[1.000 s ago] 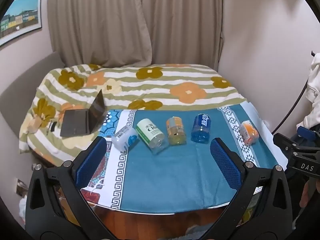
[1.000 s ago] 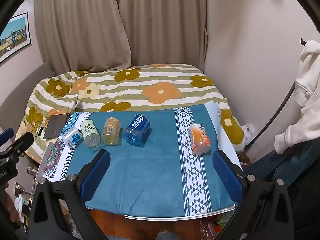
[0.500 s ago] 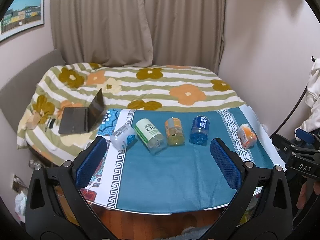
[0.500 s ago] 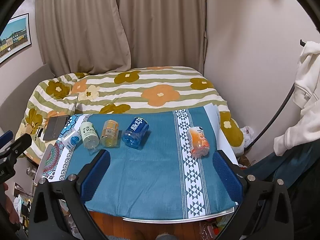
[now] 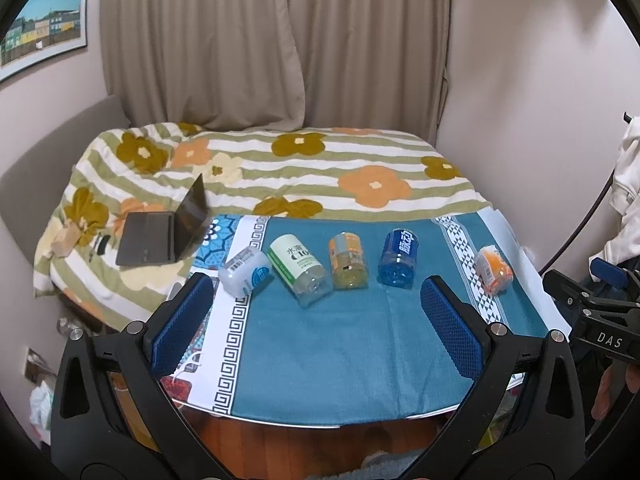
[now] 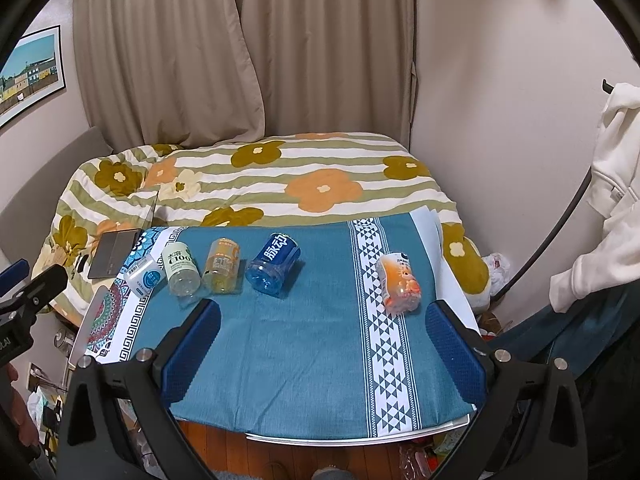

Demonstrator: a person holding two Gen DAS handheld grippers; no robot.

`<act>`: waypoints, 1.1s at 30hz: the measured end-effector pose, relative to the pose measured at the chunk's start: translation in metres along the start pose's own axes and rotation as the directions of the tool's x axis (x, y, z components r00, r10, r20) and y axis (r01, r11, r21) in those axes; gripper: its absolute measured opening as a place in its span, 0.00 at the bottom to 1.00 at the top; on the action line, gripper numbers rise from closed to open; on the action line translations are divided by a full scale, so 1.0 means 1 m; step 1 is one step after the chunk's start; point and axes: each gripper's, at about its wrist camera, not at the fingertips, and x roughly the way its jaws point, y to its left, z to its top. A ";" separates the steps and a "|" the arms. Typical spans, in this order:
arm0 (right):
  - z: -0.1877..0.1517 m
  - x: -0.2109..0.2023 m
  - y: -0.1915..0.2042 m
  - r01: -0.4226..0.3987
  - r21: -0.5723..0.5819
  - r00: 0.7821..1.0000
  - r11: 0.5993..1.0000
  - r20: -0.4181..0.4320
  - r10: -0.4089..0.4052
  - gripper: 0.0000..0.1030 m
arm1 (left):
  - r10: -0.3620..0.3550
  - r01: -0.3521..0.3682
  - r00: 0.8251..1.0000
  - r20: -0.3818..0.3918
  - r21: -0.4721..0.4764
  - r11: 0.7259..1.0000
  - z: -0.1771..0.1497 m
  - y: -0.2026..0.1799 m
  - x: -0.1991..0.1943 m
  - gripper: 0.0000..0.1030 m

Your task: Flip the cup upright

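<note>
Several cut-bottle cups lie on their sides on a teal cloth table [image 5: 320, 352] [image 6: 304, 360]: a white-blue one [image 5: 245, 271] [image 6: 144, 276], a green-label one [image 5: 298, 274] [image 6: 182, 270], a yellow one [image 5: 347, 266] [image 6: 221, 266], a blue one [image 5: 397, 258] [image 6: 273, 264], and an orange one [image 5: 493, 269] [image 6: 398, 282] apart at the right. My left gripper [image 5: 316, 320] is open and empty, held short of the row. My right gripper [image 6: 322, 340] is open and empty, near the table's front, the orange cup just beyond its right finger.
A flowered striped bed [image 5: 304, 168] lies behind the table, with an open laptop [image 5: 164, 228] at its left. Curtains [image 5: 280, 40] hang behind. White clothing [image 6: 608, 184] hangs at the right. Wooden floor [image 5: 280, 440] shows under the table's front edge.
Both cameras have tilted up and pulled back slightly; the cups sit a little lower and farther in view. No cup has moved. Both grippers stay open.
</note>
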 end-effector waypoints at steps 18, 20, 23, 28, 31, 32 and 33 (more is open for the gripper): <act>0.001 -0.001 0.002 0.000 -0.002 1.000 1.000 0.000 0.000 0.99 | -0.023 0.022 1.000 -0.019 -0.013 1.000 -0.002 -0.001 0.003 1.00; 0.001 -0.001 0.003 0.001 -0.003 1.000 1.000 0.001 -0.001 0.99 | -0.024 0.023 1.000 -0.021 -0.013 1.000 -0.003 -0.002 0.003 1.00; 0.000 -0.001 0.002 0.001 -0.002 1.000 1.000 0.000 -0.001 0.99 | -0.021 0.021 1.000 -0.019 -0.012 1.000 -0.001 -0.002 0.003 1.00; 0.000 -0.002 0.003 0.001 -0.003 1.000 1.000 0.002 -0.001 0.99 | -0.019 0.019 1.000 -0.022 -0.013 1.000 0.000 -0.003 0.004 1.00; 0.000 -0.001 0.003 0.001 -0.002 1.000 1.000 0.001 -0.001 0.99 | -0.020 0.020 1.000 -0.018 -0.010 1.000 0.002 -0.002 0.003 1.00; 0.000 -0.001 0.002 0.000 -0.002 1.000 1.000 0.001 0.000 0.99 | -0.020 0.019 1.000 -0.017 -0.009 1.000 0.003 -0.001 0.002 1.00; 0.000 -0.001 0.003 -0.001 -0.001 1.000 1.000 0.000 0.001 0.99 | -0.020 0.020 1.000 -0.017 -0.009 1.000 0.004 -0.002 0.002 1.00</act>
